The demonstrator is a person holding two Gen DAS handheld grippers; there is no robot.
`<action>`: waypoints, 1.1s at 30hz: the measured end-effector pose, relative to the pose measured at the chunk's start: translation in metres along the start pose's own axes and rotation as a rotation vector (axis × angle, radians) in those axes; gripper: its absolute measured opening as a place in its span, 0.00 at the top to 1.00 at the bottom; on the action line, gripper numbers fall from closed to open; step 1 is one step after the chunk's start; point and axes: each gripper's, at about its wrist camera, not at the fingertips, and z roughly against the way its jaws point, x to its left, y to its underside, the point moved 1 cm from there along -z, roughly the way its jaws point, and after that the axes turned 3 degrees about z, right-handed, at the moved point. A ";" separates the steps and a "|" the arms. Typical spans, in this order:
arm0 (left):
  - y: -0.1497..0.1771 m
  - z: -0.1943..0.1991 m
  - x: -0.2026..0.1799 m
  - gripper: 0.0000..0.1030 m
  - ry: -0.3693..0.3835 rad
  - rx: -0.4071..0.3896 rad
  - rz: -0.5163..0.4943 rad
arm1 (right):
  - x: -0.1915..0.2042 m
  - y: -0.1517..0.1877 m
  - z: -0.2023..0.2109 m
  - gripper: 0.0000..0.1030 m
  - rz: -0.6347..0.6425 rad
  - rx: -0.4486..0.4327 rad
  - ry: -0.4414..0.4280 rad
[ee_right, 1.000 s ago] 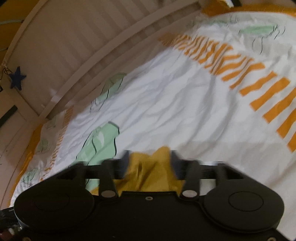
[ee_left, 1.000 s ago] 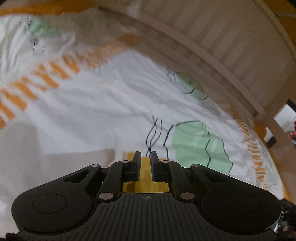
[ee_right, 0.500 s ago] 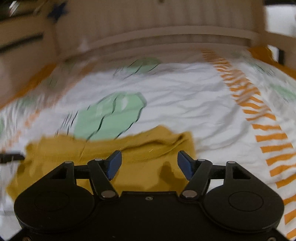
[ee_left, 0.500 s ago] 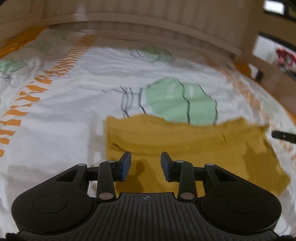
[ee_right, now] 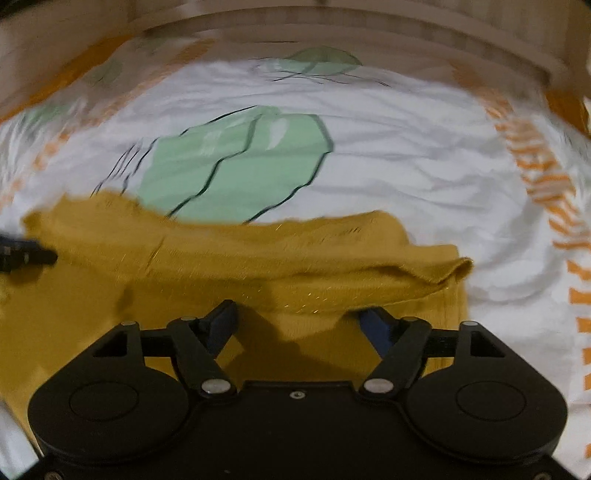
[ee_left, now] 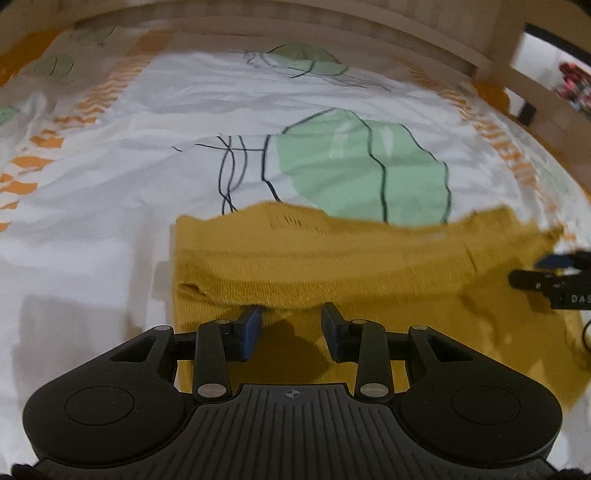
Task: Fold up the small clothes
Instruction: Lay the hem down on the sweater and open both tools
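A mustard-yellow knitted garment (ee_left: pixel 369 266) lies on the bed sheet, with a layer folded over along its near side (ee_right: pixel 258 258). My left gripper (ee_left: pixel 291 325) hovers over the garment's near left part, open, with nothing between its blue pads. My right gripper (ee_right: pixel 301 321) is over the near right part. Its jaws are opening wide, and the folded edge lies just in front of the fingertips without being pinched. Each gripper's tip shows at the side edge of the other's view: the right gripper (ee_left: pixel 554 273) and the left gripper (ee_right: pixel 22 254).
The white sheet (ee_left: pixel 110 221) has green leaf prints and orange stripes and is lightly wrinkled. A wooden slatted bed rail (ee_left: pixel 369 40) curves along the far side, with a post at the far right. The rail (ee_right: pixel 369 22) also closes off the right wrist view.
The left gripper, shut with yellow cloth at its tips a second ago, has opened. Both grippers have let go of the garment, rolled level and drawn back. The garment now lies folded on the sheet.
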 end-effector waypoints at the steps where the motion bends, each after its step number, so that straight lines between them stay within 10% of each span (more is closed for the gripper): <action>1: -0.006 -0.004 0.004 0.66 0.004 0.005 0.024 | -0.005 -0.005 -0.002 0.26 -0.027 -0.007 0.003; 12: -0.044 0.015 0.003 0.66 -0.019 -0.108 0.094 | -0.031 -0.013 0.024 0.26 -0.154 -0.108 0.012; 22: 0.024 0.040 -0.018 0.66 -0.008 -0.057 -0.017 | -0.016 0.046 0.049 0.21 -0.007 -0.041 0.044; 33: 0.094 0.057 -0.011 0.64 -0.049 -0.038 -0.020 | -0.047 0.098 0.068 0.17 -0.166 -0.007 0.021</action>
